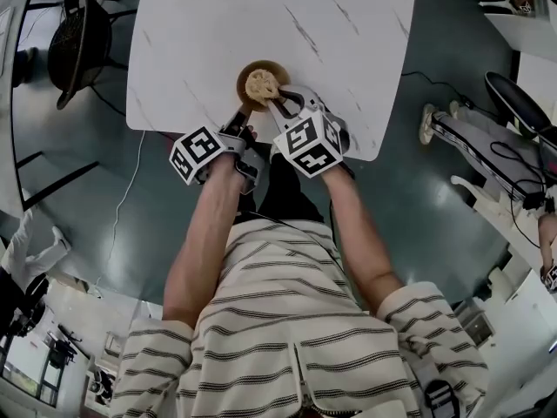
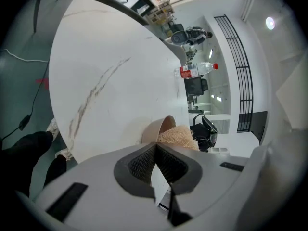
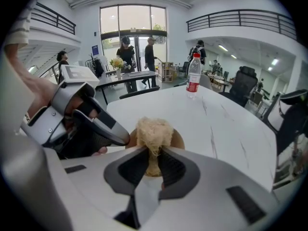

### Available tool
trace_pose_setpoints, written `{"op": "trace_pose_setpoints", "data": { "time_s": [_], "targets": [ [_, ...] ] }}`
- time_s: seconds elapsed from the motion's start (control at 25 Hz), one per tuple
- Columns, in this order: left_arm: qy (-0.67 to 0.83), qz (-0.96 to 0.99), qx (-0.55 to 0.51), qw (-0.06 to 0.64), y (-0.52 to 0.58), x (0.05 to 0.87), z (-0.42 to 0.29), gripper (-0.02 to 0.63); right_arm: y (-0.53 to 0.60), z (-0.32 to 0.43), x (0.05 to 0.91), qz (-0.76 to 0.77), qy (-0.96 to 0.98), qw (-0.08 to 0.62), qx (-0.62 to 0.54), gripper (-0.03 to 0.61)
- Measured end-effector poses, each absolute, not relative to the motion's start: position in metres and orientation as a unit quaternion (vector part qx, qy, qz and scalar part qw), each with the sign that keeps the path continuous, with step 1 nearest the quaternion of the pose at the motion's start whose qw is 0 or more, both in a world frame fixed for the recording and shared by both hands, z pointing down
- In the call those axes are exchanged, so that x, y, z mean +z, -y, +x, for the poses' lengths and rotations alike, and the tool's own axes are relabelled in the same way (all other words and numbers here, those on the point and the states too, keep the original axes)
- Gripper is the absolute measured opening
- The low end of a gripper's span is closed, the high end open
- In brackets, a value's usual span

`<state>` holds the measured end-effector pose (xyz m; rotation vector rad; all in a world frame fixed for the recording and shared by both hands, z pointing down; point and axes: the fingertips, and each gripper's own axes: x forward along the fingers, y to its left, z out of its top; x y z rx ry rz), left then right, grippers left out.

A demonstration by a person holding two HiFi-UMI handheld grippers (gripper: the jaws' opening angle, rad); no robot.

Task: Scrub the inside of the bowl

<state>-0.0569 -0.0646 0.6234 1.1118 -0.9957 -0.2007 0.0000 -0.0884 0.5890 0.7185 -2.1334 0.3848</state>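
Observation:
A brown bowl point(image 1: 278, 67) stands on the white marble table point(image 1: 261, 16), close to its near edge. A tan fibrous scrubber point(image 1: 261, 85) sits inside the bowl. My right gripper point(image 1: 277, 104) is shut on that scrubber point(image 3: 153, 131), whose upper part bulges out above the jaws over the bowl point(image 3: 179, 139). My left gripper point(image 1: 242, 113) comes in from the left and is shut on the bowl's near-left rim point(image 2: 155, 130). In the left gripper view the scrubber point(image 2: 177, 137) shows just beyond the rim. The left gripper's fingertips point(image 3: 121, 137) rest at the bowl's edge in the right gripper view.
A water bottle point(image 3: 193, 75) with a red label stands far back on the table. The table's near edge point(image 1: 261, 146) lies just under my hands. A dark chair point(image 1: 78, 37) stands off the table's left side. Desks and people fill the background.

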Motion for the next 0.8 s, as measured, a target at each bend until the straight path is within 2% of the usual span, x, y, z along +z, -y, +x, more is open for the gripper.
{"op": "trace_pose_setpoints", "data": {
  "time_s": [0.8],
  "targets": [
    [0.443,0.512,-0.083,0.731,0.060,0.623,-0.052,0.006,0.115,0.004,0.595,0.310,0.841,0.419,0.146,0.069]
  ]
}}
